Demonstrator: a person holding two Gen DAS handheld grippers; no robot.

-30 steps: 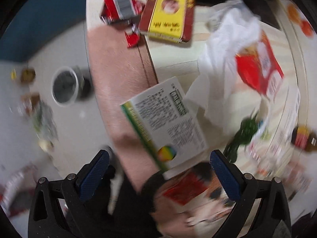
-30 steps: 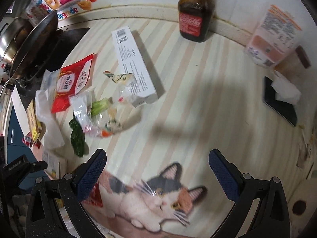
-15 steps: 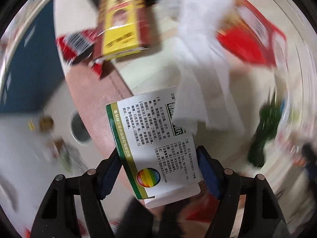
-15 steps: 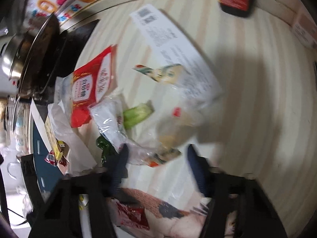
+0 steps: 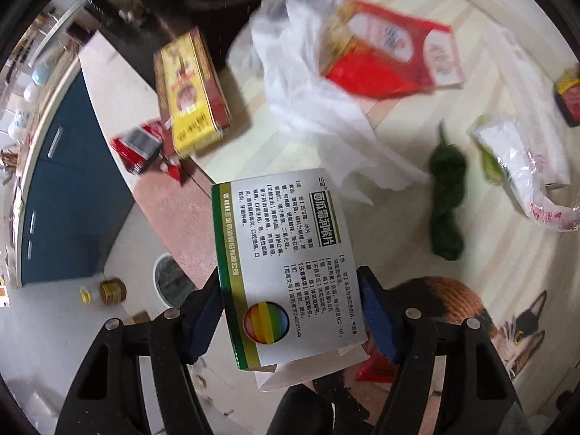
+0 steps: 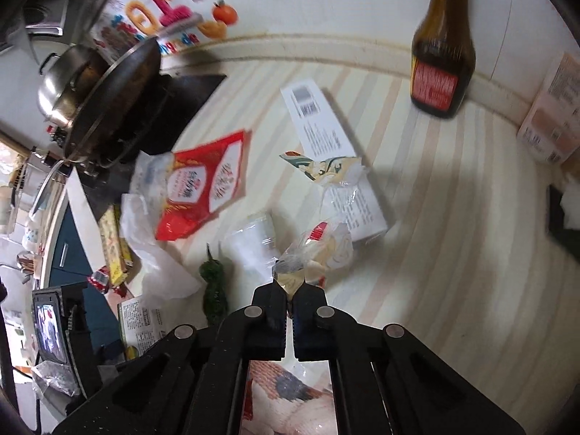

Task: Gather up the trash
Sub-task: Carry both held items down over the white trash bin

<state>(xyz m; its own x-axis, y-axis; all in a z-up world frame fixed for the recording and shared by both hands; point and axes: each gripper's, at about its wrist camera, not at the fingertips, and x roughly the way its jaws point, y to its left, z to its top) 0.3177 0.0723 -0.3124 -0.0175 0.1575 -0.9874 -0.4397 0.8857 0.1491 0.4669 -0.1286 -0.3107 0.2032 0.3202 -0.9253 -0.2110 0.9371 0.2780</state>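
The left claw (image 5: 290, 320) clamps a white medicine box (image 5: 286, 268) — green pepper (image 5: 446, 206) ahead, to its right. The right claw (image 6: 290, 299) pinches a clear plastic wrapper (image 6: 315, 253) — raised off the counter (image 6: 453, 217).

The brown bottle (image 6: 442, 61) loses its neck at the top edge.

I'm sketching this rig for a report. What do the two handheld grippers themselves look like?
Both look alike. The left gripper has matte black plastic linkage arms with triangular cut-outs, round silver pivot pins, and blue pads lining its fingers. The right gripper has the same black speckled frame and silver pins. No cables or sleeves show.
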